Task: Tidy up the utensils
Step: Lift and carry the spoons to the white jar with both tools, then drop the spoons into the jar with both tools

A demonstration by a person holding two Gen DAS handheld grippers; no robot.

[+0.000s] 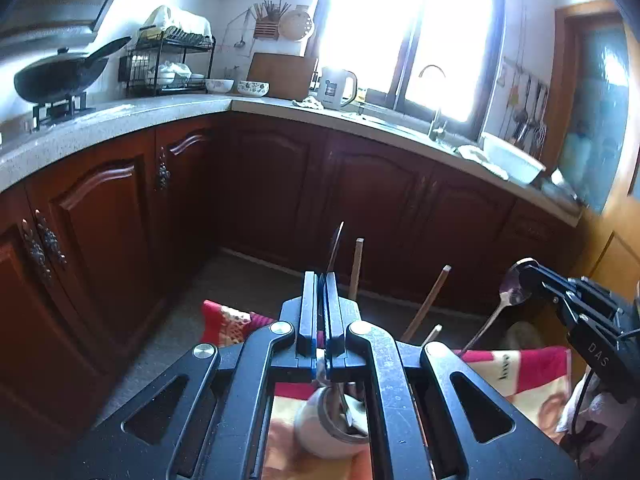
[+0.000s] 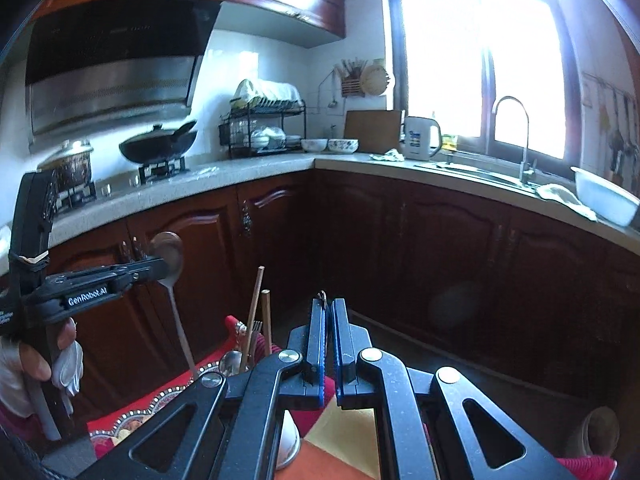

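Left tongs (image 1: 320, 280) grip 1 spoon (image 2: 170, 246), right tongs (image 2: 329, 304) another spoon (image 1: 512, 292), handles partly hidden.

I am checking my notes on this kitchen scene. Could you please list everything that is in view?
spoons: 2, silver, one gripped in each tool
chopsticks: several, brown, sticking up behind the tools
holder: 1, white, on the cloth under the left tool, utensils inside
cloth: 1, red and yellow pattern, under the holder
wok: 1, black, on the stove
bowls: 2, white with pattern, on the counter beside the dish rack
jug: 1, white, on the counter near the window
basin: 1, white, on the counter right of the tap
left tool: 1, black, shut on a spoon
right tool: 1, black, shut on a spoon
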